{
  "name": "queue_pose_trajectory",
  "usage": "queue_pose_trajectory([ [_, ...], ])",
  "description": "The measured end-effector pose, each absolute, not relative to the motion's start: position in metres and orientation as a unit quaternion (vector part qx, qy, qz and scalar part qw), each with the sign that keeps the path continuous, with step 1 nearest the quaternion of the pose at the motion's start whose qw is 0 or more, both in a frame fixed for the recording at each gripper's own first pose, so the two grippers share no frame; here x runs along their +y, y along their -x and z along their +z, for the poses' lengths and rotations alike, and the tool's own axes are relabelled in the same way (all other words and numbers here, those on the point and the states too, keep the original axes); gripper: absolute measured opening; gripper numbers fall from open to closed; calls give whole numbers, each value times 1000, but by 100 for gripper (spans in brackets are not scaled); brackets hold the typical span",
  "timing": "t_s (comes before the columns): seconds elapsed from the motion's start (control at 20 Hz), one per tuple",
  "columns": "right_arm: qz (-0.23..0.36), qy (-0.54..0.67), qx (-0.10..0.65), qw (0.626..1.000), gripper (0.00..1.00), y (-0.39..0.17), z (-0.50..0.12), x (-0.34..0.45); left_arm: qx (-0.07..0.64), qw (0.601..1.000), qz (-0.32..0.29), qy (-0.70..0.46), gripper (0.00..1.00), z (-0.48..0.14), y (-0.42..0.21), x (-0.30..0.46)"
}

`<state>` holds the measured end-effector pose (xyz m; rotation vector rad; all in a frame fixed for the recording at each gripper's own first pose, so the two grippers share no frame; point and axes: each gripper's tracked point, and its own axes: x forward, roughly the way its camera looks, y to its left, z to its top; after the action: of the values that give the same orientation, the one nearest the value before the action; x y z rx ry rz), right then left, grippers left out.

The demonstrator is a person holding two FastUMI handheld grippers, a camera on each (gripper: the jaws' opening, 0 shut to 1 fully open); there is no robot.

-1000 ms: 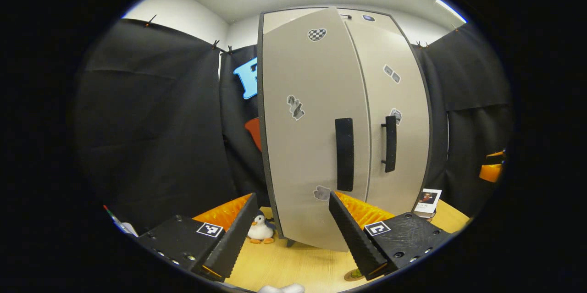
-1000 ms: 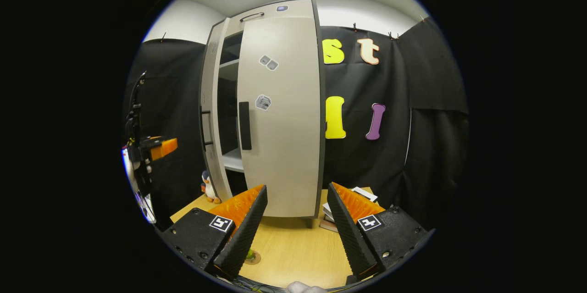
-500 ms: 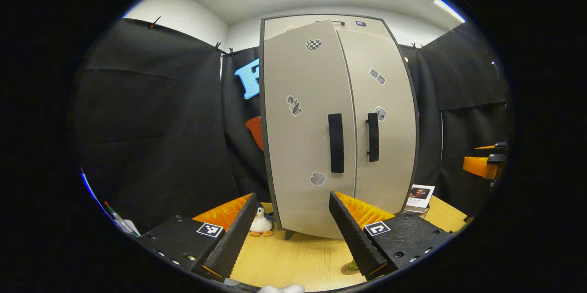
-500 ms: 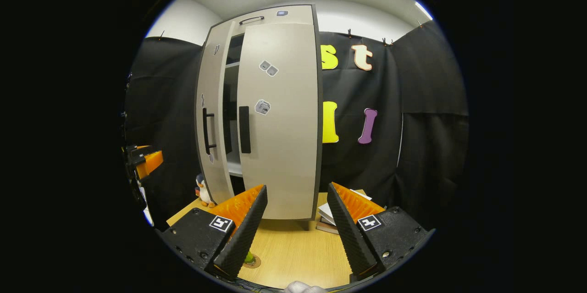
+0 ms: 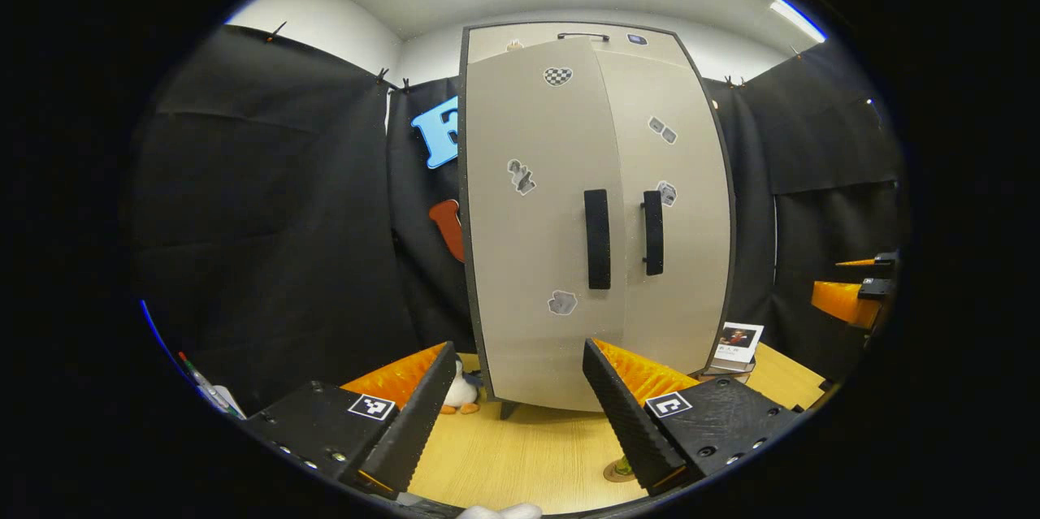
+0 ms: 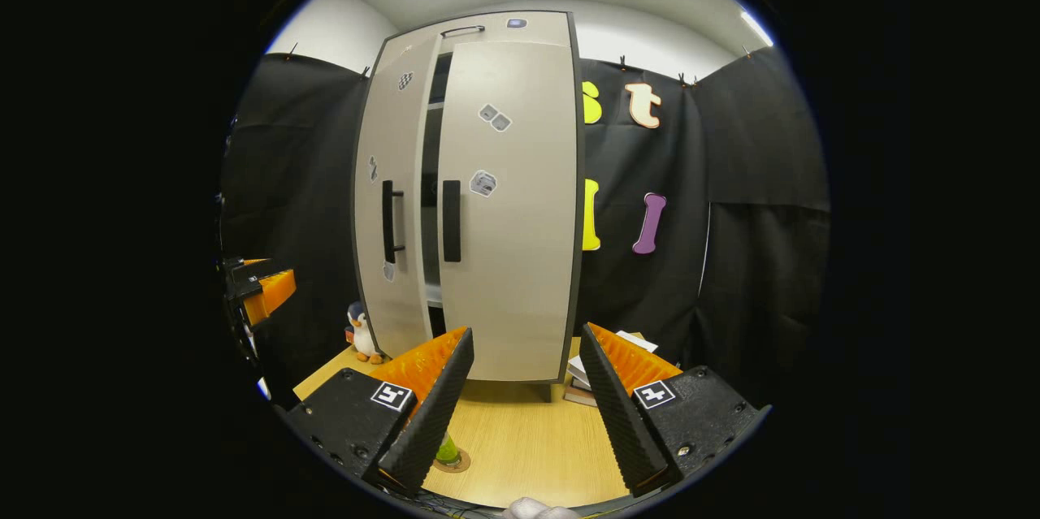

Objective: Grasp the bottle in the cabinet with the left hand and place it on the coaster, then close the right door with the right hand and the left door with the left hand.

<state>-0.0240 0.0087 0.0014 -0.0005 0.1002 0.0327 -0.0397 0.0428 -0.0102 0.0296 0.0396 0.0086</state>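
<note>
Penguin toy (image 6: 360,332) stands on the desk (image 6: 520,446) just left of the cabinet (image 6: 471,194), clear of the door swing. Left door (image 6: 390,202) sits slightly ajar, a dark gap beside the shut right door (image 6: 512,202), so the closing step looks unfinished. What the cabinet holds is hidden. In front of the cabinet, the bottle (image 6: 447,449) stands on its coaster (image 6: 448,463), so that placing seems done. Both tools hang back from the cabinet, holding nothing: left hand-held gripper (image 5: 504,413) spread, right hand-held gripper (image 6: 520,405) spread. Books (image 6: 585,377) lie at the cabinet's right foot.
</note>
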Motion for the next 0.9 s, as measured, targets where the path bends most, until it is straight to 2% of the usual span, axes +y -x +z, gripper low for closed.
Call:
queue_pose_trajectory([
  [0.9,25,11,40,999,81,23,14,11,14,1000,-1,-4,96,-4,34,41],
])
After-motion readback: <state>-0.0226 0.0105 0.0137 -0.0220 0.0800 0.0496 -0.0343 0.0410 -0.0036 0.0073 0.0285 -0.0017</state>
